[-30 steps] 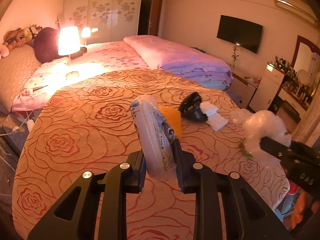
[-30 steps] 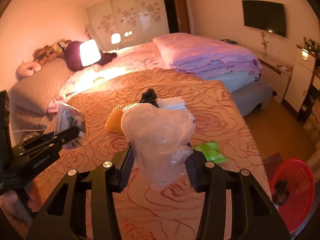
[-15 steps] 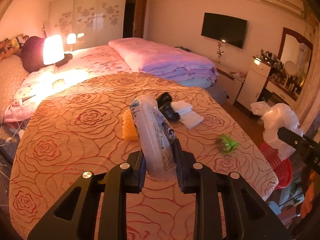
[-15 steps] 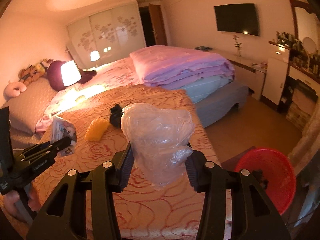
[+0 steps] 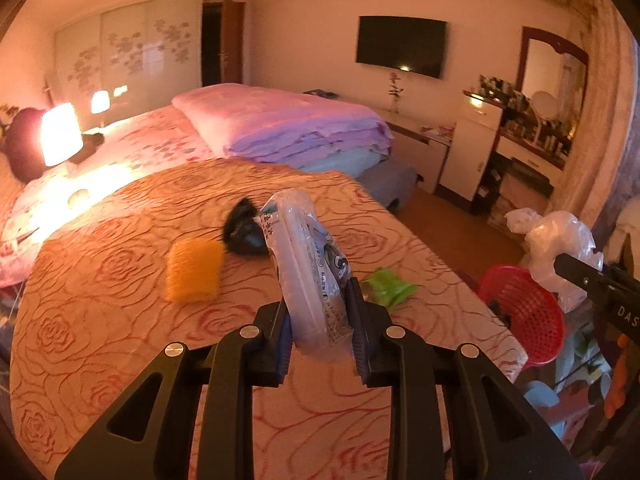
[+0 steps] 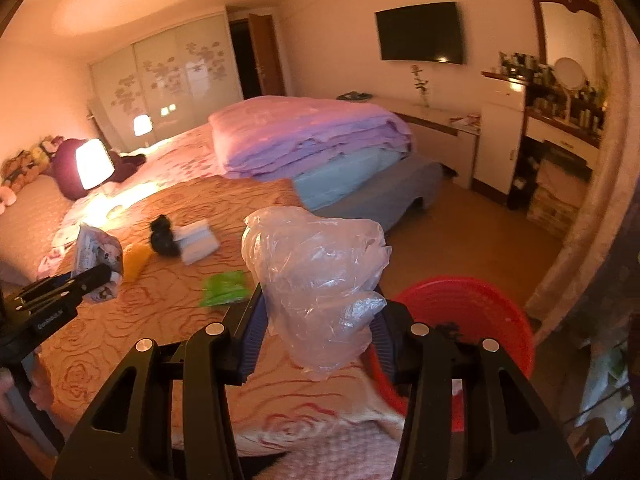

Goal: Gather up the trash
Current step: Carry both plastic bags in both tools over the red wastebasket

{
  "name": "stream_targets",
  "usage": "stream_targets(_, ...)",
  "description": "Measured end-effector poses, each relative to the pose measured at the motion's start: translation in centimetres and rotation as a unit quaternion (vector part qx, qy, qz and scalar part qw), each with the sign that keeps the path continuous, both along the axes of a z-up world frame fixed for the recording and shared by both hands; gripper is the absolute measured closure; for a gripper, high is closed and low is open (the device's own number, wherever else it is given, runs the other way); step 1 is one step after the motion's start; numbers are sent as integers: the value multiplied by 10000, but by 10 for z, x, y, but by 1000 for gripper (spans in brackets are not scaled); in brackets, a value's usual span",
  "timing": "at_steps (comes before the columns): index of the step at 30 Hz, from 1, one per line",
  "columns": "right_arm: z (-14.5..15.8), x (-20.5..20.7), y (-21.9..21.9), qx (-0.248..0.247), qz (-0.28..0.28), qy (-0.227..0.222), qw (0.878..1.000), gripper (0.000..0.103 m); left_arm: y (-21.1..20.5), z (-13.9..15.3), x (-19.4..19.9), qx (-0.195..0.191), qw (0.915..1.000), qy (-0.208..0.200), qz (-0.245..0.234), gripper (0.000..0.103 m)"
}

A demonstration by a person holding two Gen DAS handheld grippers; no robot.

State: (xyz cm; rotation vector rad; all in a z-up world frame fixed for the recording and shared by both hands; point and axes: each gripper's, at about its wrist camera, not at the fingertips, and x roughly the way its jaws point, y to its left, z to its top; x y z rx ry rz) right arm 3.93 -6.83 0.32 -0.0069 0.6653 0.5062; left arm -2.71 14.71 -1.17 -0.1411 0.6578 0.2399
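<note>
Clear plastic bag [image 6: 320, 280] is being pinched in the right gripper [image 6: 318, 332], hanging near the rim of the red basket [image 6: 496, 320] beside the bed [image 5: 120, 320]. The left gripper [image 5: 320, 332] is squeezing a printed wrapper [image 5: 308, 264] above the bedspread. The light bag could be drifting past the rim when let go. Compared with a second ago, both grippers are swinging toward the basket, now much nearer.

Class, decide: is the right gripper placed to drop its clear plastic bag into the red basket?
Probably yes: the right gripper holds the clear plastic bag beside the open red basket, nothing between.
</note>
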Motion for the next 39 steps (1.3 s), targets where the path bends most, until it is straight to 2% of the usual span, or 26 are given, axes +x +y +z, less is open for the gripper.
stream_targets(10, -1, 12, -47, -35, -499, -66, 9987, 58, -40, 4, 34, 82, 9983, 69, -568, 80)
stream_targets(19, -4, 24, -84, -61, -973, -49, 9952, 58, -80, 6, 64, 61, 9929, 154, -1182, 80)
stream_targets(23, -8, 29, -100, 22, -1208, -7, 9927, 58, -98, 2, 77, 131, 9894, 219, -1432, 80)
stream_targets(28, -16, 37, -112, 55, -1416, 70, 9899, 58, -120, -7, 97, -28, 9839, 376, -1745, 80)
stream_targets(34, -30, 47, -122, 22, -1588, 240, 9870, 58, -153, -21, 120, -104, 9725, 580, -2255, 80)
stream_targets(39, -40, 53, -129, -9, -1690, 353, 9850, 57, -178, -35, 137, -41, 9674, 833, -2390, 80)
